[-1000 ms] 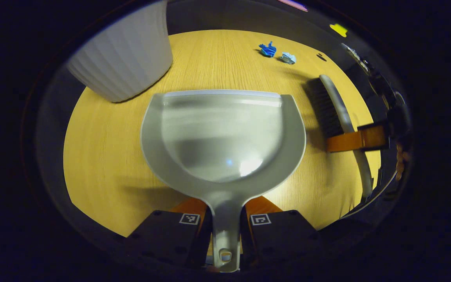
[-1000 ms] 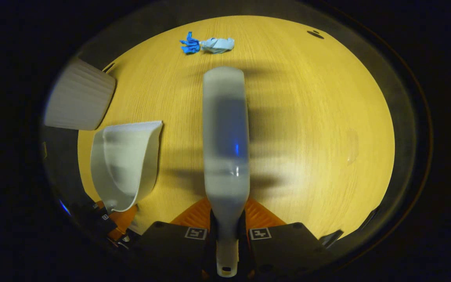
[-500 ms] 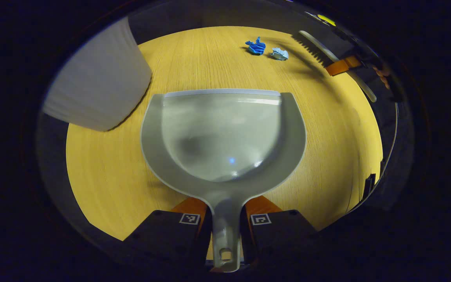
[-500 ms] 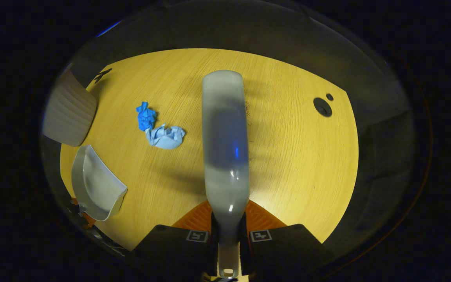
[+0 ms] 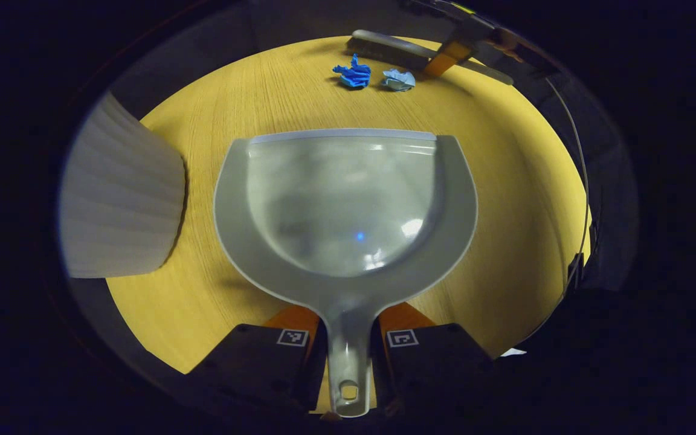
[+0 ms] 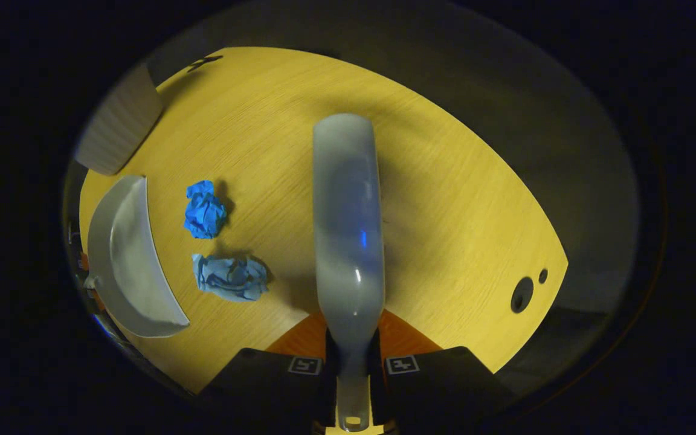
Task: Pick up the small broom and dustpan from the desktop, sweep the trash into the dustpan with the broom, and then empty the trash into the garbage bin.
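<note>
1. The left tool (image 5: 348,347) pinches the handle of the grey dustpan (image 5: 345,205), both fingers pressed on it; the pan's front edge points toward the trash.
2. The right tool (image 6: 351,368) grips the broom (image 6: 348,223) by its handle, fingers pressed against both sides.
3. A dark blue paper wad (image 6: 204,210) and a pale blue paper wad (image 6: 230,277) lie on the wooden worktop (image 6: 444,205), between broom and dustpan.
4. The white ribbed bin (image 5: 121,199) stands left of the dustpan.
</note>
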`<state>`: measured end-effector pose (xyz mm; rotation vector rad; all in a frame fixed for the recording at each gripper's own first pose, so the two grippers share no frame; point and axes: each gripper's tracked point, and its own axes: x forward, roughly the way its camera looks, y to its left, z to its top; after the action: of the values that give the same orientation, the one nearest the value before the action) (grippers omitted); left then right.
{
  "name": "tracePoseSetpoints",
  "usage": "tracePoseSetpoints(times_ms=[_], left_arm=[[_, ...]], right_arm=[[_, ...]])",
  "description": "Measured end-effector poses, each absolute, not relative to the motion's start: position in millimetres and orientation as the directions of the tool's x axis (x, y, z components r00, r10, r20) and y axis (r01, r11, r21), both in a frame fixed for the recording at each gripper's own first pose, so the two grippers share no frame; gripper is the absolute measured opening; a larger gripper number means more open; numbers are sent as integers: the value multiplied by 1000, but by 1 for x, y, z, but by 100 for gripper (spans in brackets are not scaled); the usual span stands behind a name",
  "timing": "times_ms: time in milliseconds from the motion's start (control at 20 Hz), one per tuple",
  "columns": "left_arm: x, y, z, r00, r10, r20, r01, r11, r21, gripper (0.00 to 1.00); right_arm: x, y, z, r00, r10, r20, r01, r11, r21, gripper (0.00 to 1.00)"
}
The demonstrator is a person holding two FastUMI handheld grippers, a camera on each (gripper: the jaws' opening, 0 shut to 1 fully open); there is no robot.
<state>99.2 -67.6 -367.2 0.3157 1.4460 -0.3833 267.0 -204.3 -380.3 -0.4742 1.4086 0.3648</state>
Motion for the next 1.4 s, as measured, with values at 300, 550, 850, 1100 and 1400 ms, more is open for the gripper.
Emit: tracePoseSetpoints(times_ms=[300,550,850,1100,1400], left_arm=[[104,-63,-364,55,-24,-998,488,873,5,31],[105,-64,-365,80,-60,-995,500,866,-12,31],[104,-66,-369,117,-127,-985,495,867,-53,31],[101,-69,-370,139,-173,-975,455,886,-92,31],[103,-66,-358,262,-263,-929,424,896,-134,31]], right_arm=[[267,-162,-372,-4,-54,-999,-677,735,-37,24],[216,-164,-374,-151,0,-988,-760,639,116,24],[138,-129,-353,-367,186,-911,-670,627,398,24],[150,-127,-346,-331,215,-919,-682,618,391,24],[161,-132,-331,-241,227,-943,-653,681,331,24]])
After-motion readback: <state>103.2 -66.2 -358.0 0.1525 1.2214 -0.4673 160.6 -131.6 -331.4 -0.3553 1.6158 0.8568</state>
